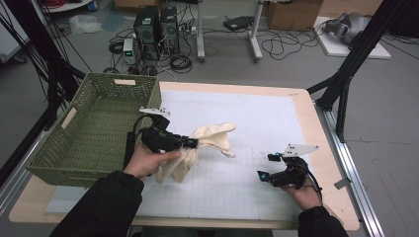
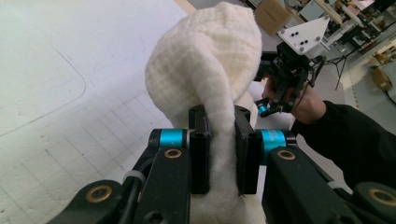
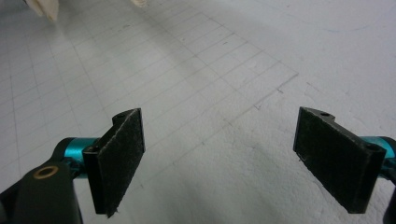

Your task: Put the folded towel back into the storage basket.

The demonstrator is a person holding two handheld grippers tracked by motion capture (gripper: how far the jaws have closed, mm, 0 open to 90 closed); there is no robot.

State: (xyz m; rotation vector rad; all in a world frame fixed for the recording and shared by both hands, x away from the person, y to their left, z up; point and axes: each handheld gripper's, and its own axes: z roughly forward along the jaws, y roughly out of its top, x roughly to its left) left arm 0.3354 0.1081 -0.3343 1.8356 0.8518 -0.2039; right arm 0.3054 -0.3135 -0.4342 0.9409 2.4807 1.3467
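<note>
Flooring [image 1: 390, 123] of grey is spreading around the work area, carrying two computer towers [image 1: 157, 27], loose cables [image 1: 281, 44] and cardboard boxes [image 1: 291, 14] at the far side; black frame struts [image 1: 356, 54] are rising at both edges. Table [image 1: 321, 148], light wood, is sitting in the middle, with a white gridded mat [image 1: 257, 143] covering most of its top. Basket [image 1: 99, 128], green woven, is resting at the table's left end, overhanging the mat's left edge; its inside is showing bare weave. Cloth [image 1: 210, 140], cream and waffle-textured, is hanging bunched just right of the basket, above the mat. Left gripper [image 1: 190, 143] is clamping the cloth, its jaws pinching a narrow fold between the pads while the rest is billowing beyond the fingertips. Right gripper [image 1: 269, 167] is hovering low over the mat's right part, well apart from the cloth, its jaws standing wide with bare mat between them.
</note>
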